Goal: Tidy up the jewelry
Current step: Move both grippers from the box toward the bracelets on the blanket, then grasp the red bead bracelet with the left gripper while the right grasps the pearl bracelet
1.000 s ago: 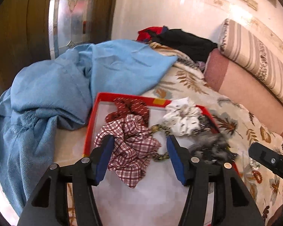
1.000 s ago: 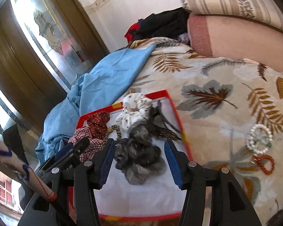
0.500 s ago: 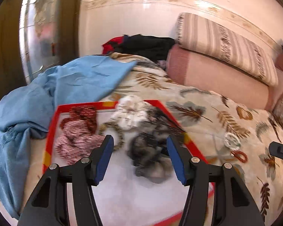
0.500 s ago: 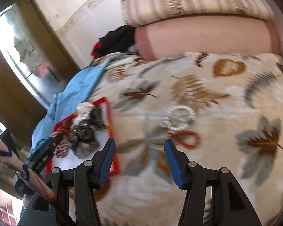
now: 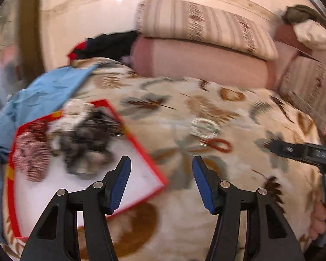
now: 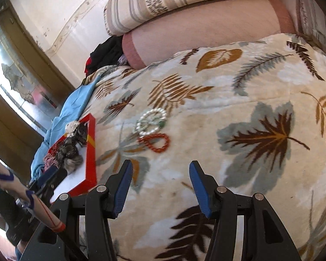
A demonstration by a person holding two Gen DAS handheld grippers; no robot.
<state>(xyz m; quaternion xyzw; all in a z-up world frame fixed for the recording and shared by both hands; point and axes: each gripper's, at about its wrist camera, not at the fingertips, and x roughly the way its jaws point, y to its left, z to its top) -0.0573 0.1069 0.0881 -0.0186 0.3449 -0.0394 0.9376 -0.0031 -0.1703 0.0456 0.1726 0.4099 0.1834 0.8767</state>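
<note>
Right wrist view: right tongs (image 6: 160,187) are spread wide w/ nothing between the pads, hovering over the leaf-print blanket (image 6: 239,100). Pearl bracelet (image 6: 151,121) and red bead bracelet (image 6: 156,141) lie touching each other, center-left of frame, just above and slightly left of the gap. The red loop's long axis runs roughly left-right. Red tray (image 6: 90,152), w/ scrunchies piled in it, sits at left of frame, apart from both bracelets.

Left wrist view (blurred): left tongs (image 5: 162,181) also released and empty, above the tray's (image 5: 141,152) near corner; bracelets sit up and right of them. Right tongs look nearer and better lined up, so prob. the right arm's pick.
</note>
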